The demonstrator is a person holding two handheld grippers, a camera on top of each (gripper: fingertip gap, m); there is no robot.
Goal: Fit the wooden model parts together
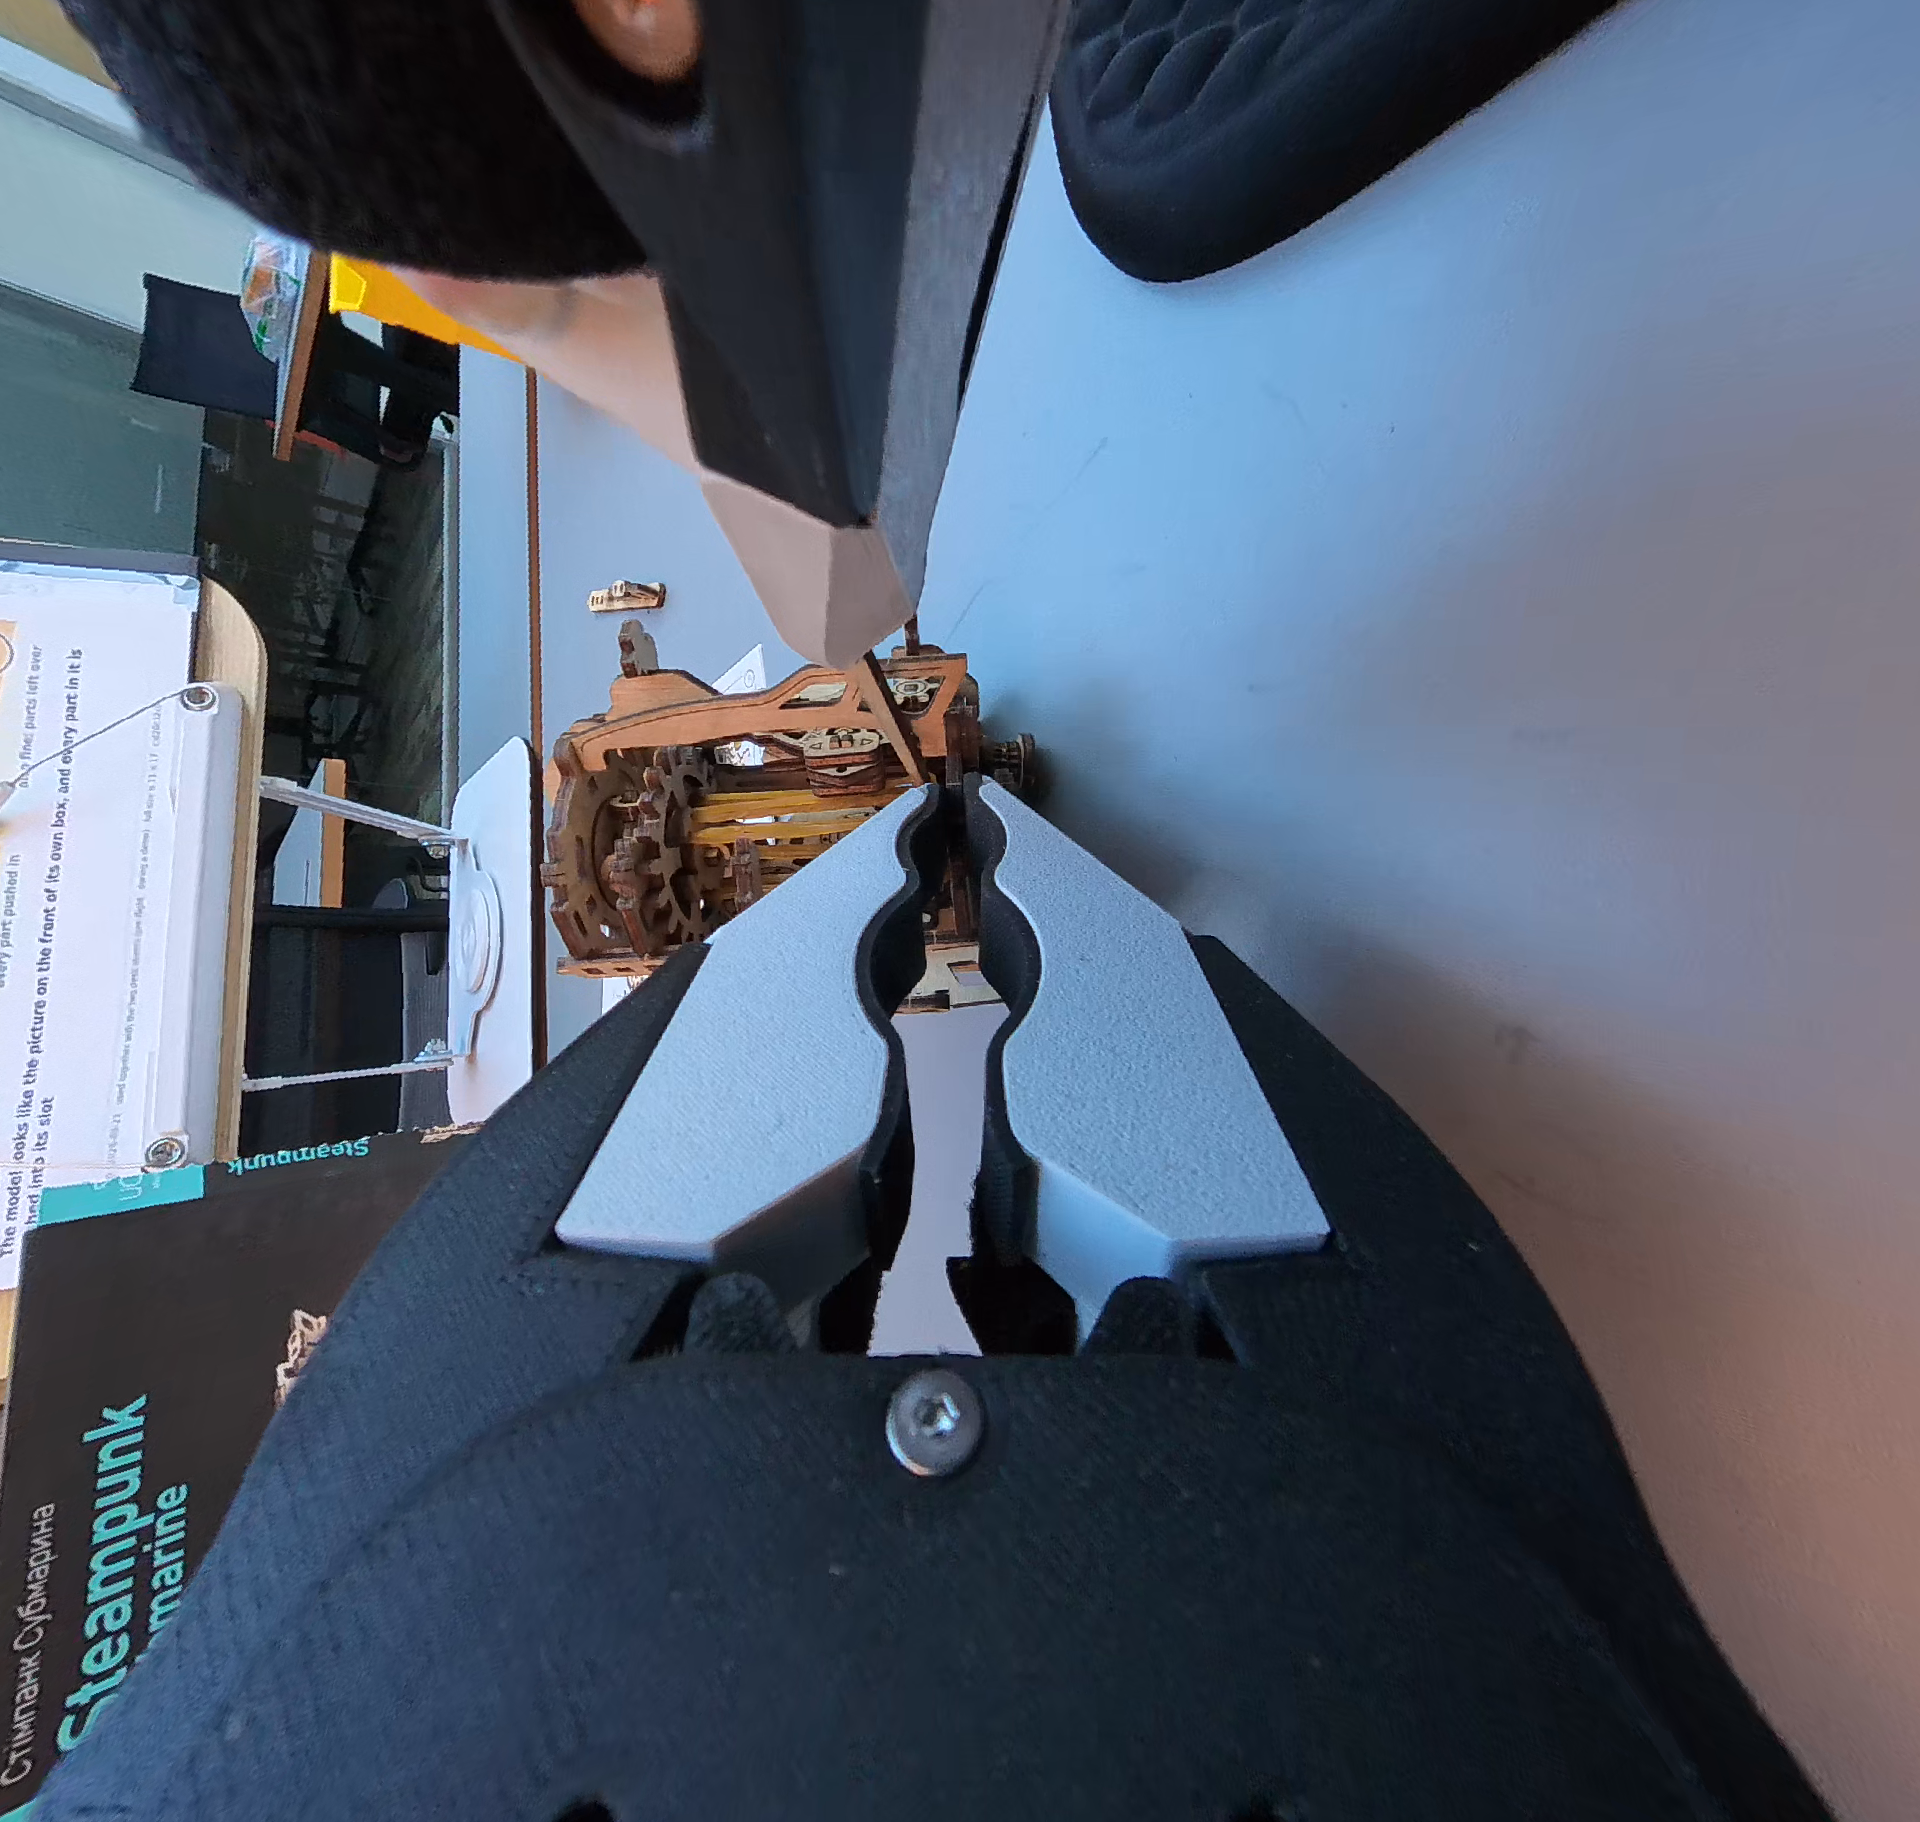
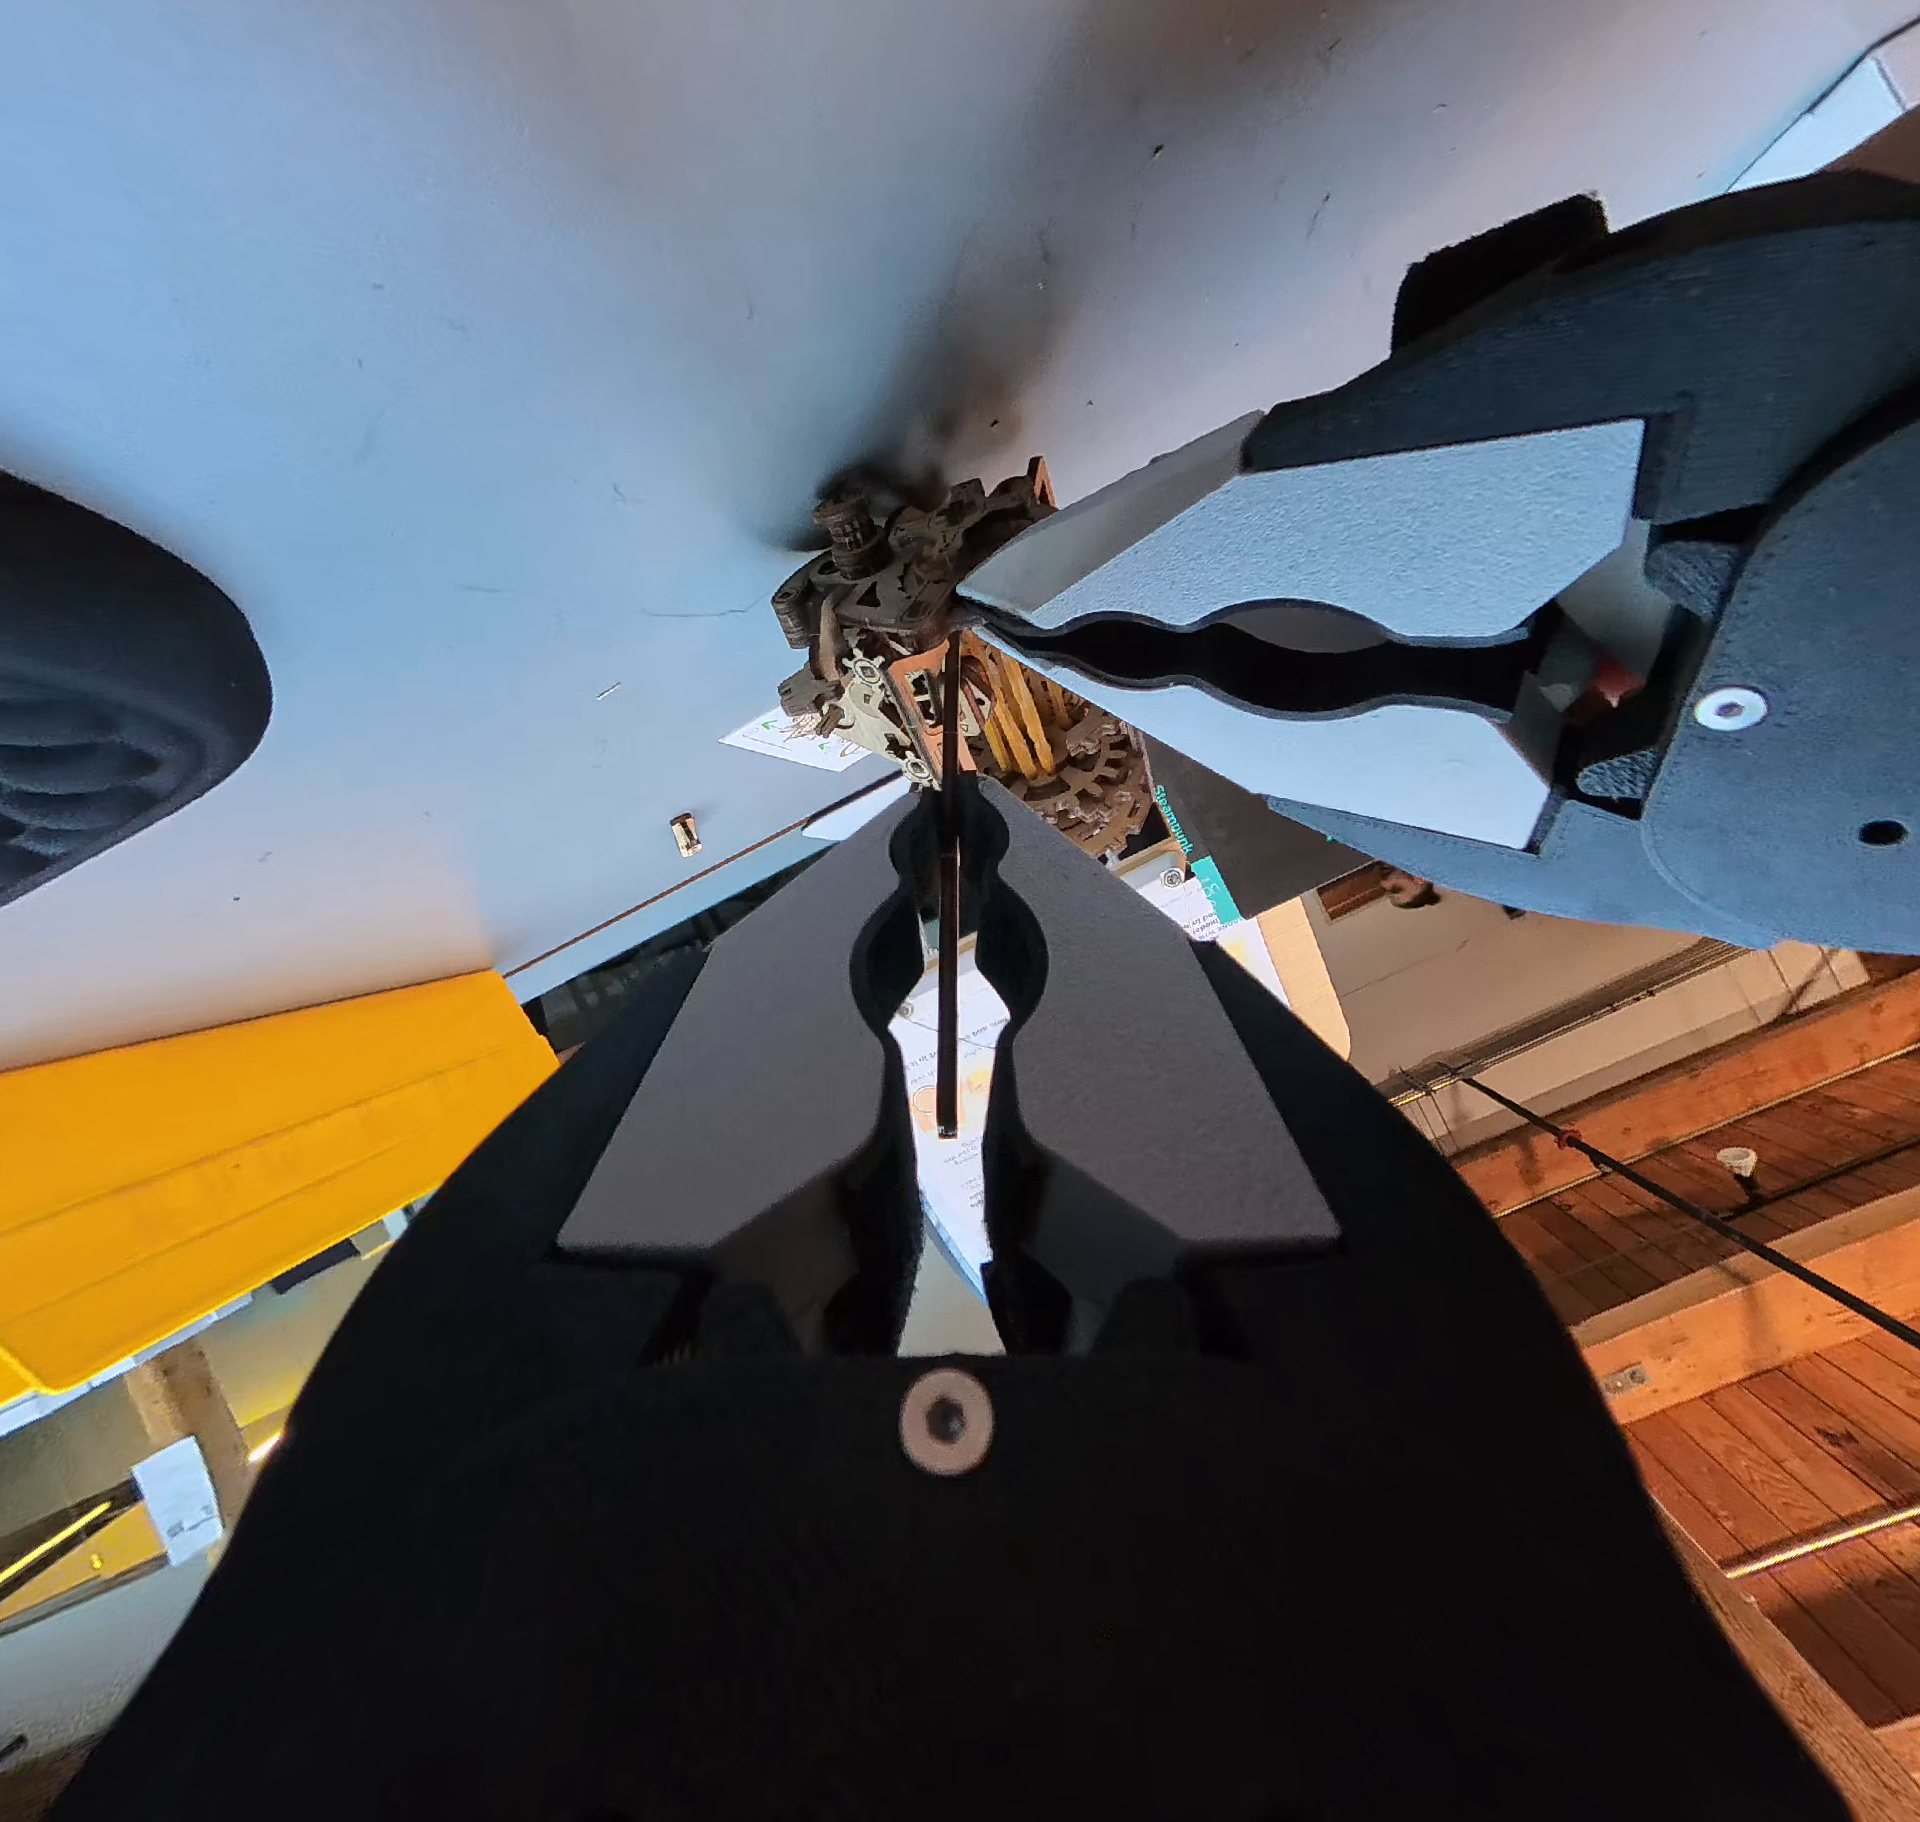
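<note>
We see the left claw (image 1: 951,793) pinched nearly closed on one end of the wooden model (image 1: 769,816), steadying it on the pale counter (image 1: 1455,733) — likely so a new part can go in. The right claw (image 2: 948,804) is clamped on a thin flat wooden piece (image 2: 948,941), edge-on, its tip touching the model's top. The model is a dense brown laser-cut body of gears and yellow bands, near the counter's far edge.

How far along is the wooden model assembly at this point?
Largely built: the wooden model already has gears and frame together. In hand: the left gripper clamps its end, and the right gripper holds a thin flat piece against it. Left: seating that piece; a small loose part lies on the table.
</note>
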